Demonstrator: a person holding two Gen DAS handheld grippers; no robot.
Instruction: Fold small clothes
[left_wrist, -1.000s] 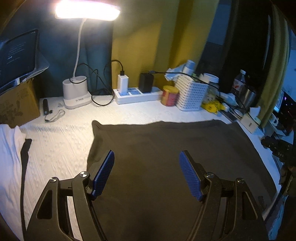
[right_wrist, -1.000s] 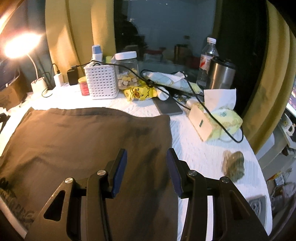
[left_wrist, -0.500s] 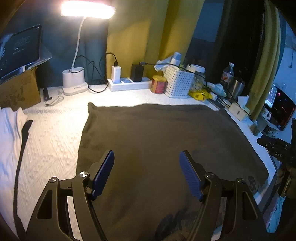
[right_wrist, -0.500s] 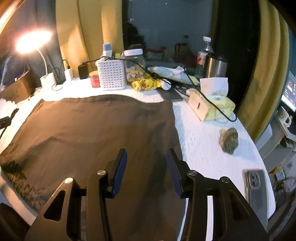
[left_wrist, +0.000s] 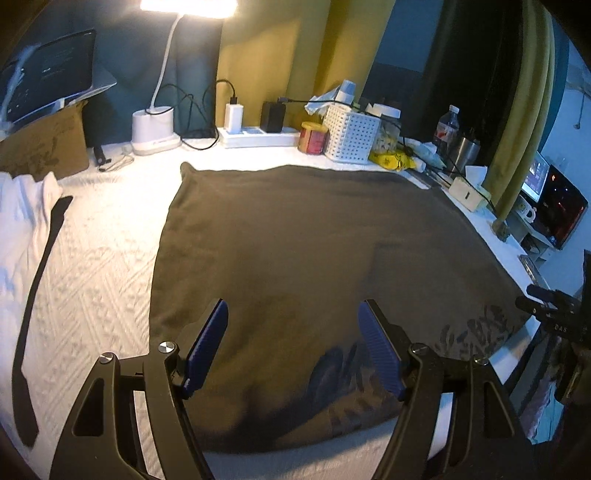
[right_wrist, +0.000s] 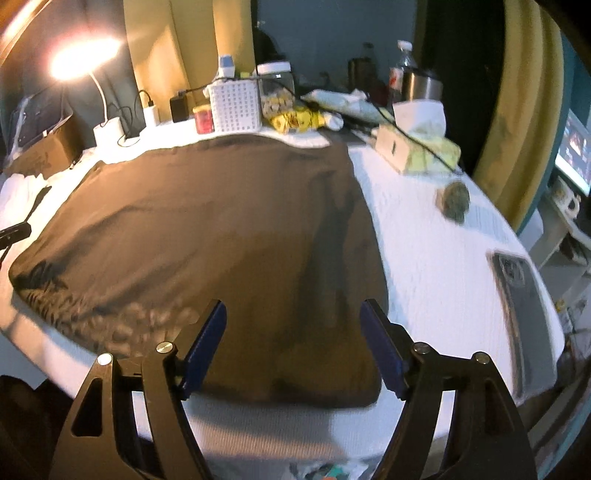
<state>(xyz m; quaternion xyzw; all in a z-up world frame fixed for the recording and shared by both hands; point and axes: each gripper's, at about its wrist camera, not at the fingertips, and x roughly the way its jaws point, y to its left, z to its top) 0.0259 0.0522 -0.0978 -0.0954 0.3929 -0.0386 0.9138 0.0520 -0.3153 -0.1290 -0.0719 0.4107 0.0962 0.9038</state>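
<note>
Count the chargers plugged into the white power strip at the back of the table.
2. A white charger sits at the left end of the power strip; a black charger stands just to its right, each with a cable. More could be hidden behind the red can.

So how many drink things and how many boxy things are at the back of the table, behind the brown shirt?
Water bottles: 1
Metal cups: 1
White baskets: 1
Tissue boxes: 1
Red tins: 1
Total: 5
All stand past the far edge of the brown shirt.
</note>
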